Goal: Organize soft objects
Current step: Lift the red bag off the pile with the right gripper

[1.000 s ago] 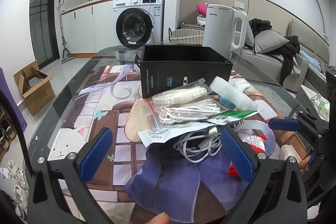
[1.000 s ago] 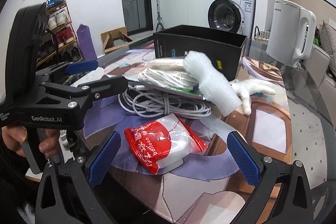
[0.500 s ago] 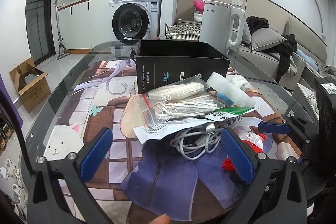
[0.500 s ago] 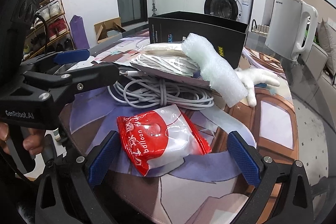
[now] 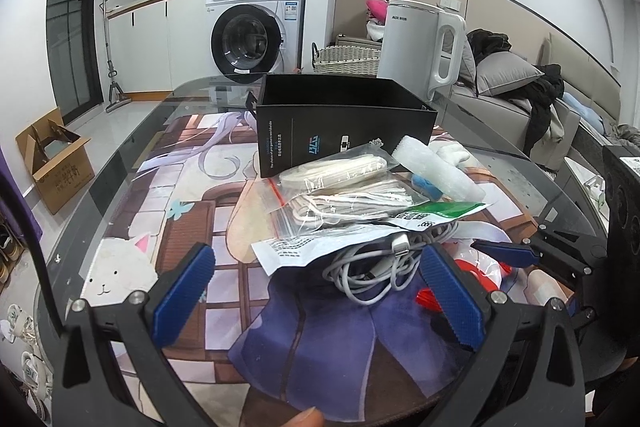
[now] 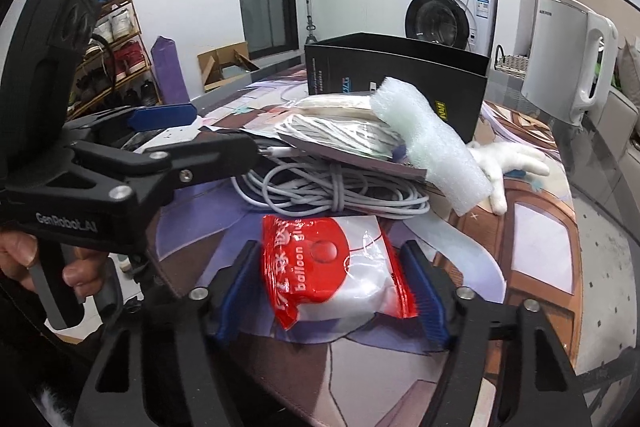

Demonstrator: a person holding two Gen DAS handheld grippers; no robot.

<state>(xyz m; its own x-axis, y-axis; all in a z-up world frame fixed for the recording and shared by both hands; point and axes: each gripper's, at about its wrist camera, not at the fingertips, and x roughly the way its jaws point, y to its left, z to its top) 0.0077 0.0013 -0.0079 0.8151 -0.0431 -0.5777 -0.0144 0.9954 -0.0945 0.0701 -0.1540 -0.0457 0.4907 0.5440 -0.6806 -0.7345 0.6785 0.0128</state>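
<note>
Red-and-white plastic defines the balloon packet, which lies flat on the printed mat at the near edge of the glass counter; the right gripper straddles it, and its fingers have just been closing, the blue pads now standing against both sides of the packet; contact appears made on each side, though the wrapper's loose edges make the pressure hard to judge.

Directly behind the packet sits a coil of white cable; a flat sachet and a clear zip bag of white cord rest on top of the coil; a strip of white foam leans across the right end of the pile; a white plush toy lies on the mat just beside the foam.

An open black box stands upright behind the pile (its top is uncovered, interior not visible); a white kettle stands on the counter further back to the right.

The left gripper hovers above the mat on the near side of the pile; its fingers are spread wide with nothing between them; in the right wrist view a person's hand grips its handle.
</note>
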